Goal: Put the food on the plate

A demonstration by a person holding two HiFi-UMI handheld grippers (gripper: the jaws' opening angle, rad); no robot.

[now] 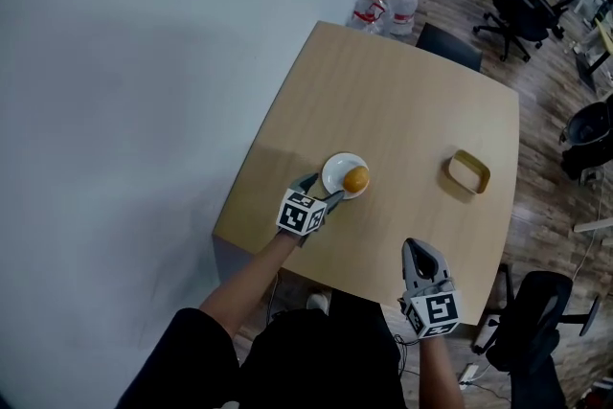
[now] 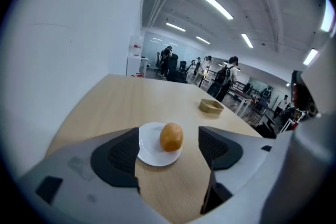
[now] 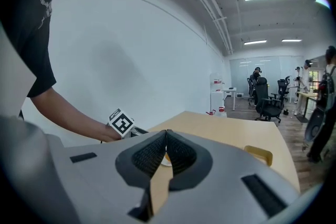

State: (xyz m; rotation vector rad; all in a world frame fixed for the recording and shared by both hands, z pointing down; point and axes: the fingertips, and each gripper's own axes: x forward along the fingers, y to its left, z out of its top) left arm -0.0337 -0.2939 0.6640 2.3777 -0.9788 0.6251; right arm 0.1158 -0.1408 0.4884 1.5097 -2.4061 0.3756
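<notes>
1. Looking widest first, we see an open office: a pale wall on the left, wood flooring, black office chairs (image 1: 517, 5) well beyond the table, and water bottles (image 1: 402, 3) on the floor by its far corner. In the left gripper view, people stand far off under strip lights.
2. We work at a light wooden table (image 1: 402, 101), bare apart from two small things. It is smooth and flat, so we judge a nudged dish would slide easily.
3. Our left gripper (image 1: 322, 189) sits low at the near side of the plate with its jaws spread wide and nothing held. The plate's near rim lies between them, and we cannot tell whether the left jaw touches it.
4. Our right gripper (image 3: 166, 139) hovers near the table's front edge, well apart from the plate. Its jaws are pressed together on nothing.
5. A small tan tray (image 1: 469, 171) lies to the right, empty as far as we can see.
6. The white plate (image 1: 335, 170) rests flat near the table's front left.
7. The food (image 1: 355, 178), a rounded orange-brown piece, lies on the plate toward its right side, so we judge the placing done. To finish well, we should keep the jaws wide and draw the left gripper straight back and up, clear of the rim, so nothing shifts.
</notes>
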